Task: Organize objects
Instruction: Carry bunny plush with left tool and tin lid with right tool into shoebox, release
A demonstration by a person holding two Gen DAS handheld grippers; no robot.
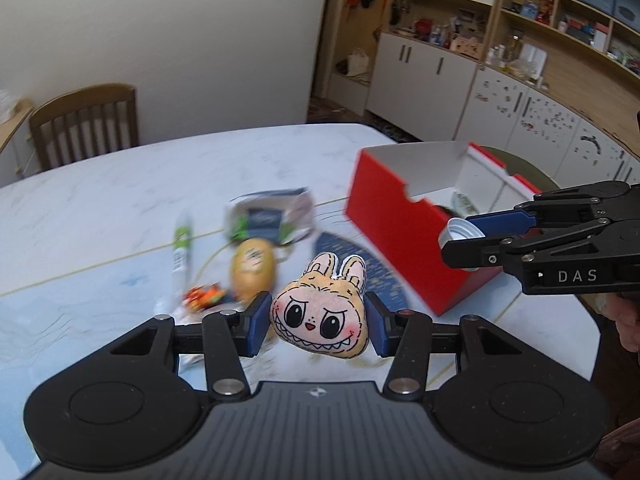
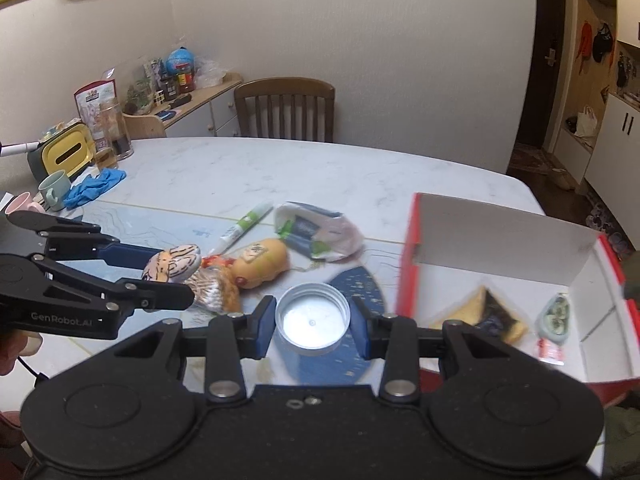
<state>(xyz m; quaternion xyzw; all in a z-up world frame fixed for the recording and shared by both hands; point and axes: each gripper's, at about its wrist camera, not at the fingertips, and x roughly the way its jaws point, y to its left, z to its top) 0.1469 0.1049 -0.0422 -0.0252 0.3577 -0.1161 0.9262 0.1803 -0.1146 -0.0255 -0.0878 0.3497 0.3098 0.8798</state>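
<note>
Left wrist view: my left gripper clamps the plush face, my right gripper a metal lid; red box, frame right, part-filled, clutter remaining on the tabletop.

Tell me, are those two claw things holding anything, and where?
Yes. The left gripper pinches the bunny-face plush by its cheeks; the right gripper squeezes the metal lid by opposite sides of its rim.
</note>
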